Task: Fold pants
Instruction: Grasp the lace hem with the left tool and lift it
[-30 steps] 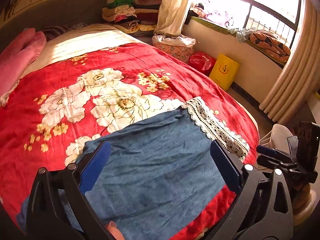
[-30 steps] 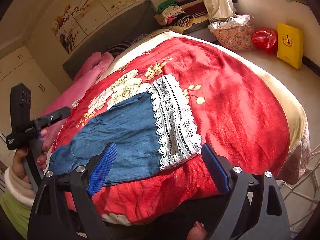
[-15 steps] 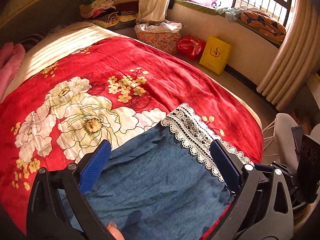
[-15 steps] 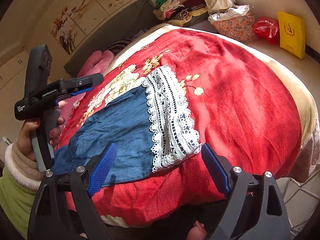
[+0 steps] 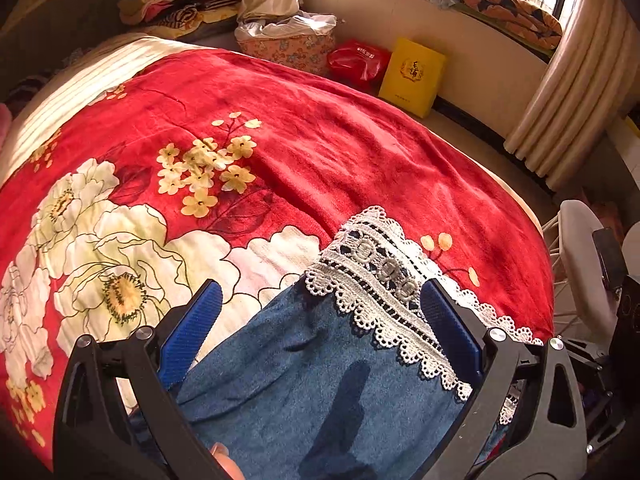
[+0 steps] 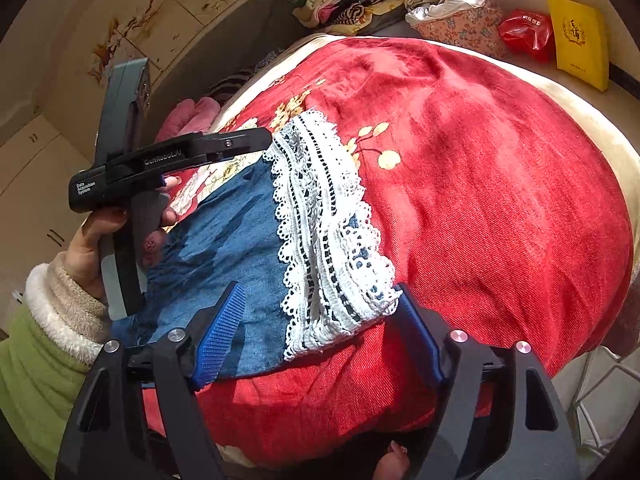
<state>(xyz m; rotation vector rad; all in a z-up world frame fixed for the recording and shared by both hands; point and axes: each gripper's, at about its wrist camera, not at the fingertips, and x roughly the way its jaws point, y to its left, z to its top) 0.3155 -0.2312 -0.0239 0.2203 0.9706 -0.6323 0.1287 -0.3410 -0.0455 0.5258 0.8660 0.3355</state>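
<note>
The blue denim pants (image 5: 320, 380) lie spread flat on the red floral blanket (image 5: 360, 160) that covers the bed, near its front edge, with the white lace cuff (image 6: 324, 232) at the leg end

In the left wrist view the left gripper (image 5: 320, 320) hangs over the pants — its blue pads stand wide apart, released, one over the blanket at 9 o'clock of the denim and the other over the lace at 3 o'clock; nothing is pinched between them. The lace runs from 12 o'clock down toward 4 o'clock across the leg.

In the right wrist view the right gripper (image 6: 316, 328) straddles the near corner of the cuff: its jaws are closing, with lace and denim between them, but the pads do not yet press on the cloth. At 9 o'clock of the pants a hand (image 6: 92, 248) in a fleecy cuff and green sleeve grips the handle of the left gripper, whose nose reaches to the far end of the lace.

A yellow box (image 5: 412, 76) and a red bag (image 5: 358, 60) stand on the floor at 1 o'clock beyond the bed
</note>
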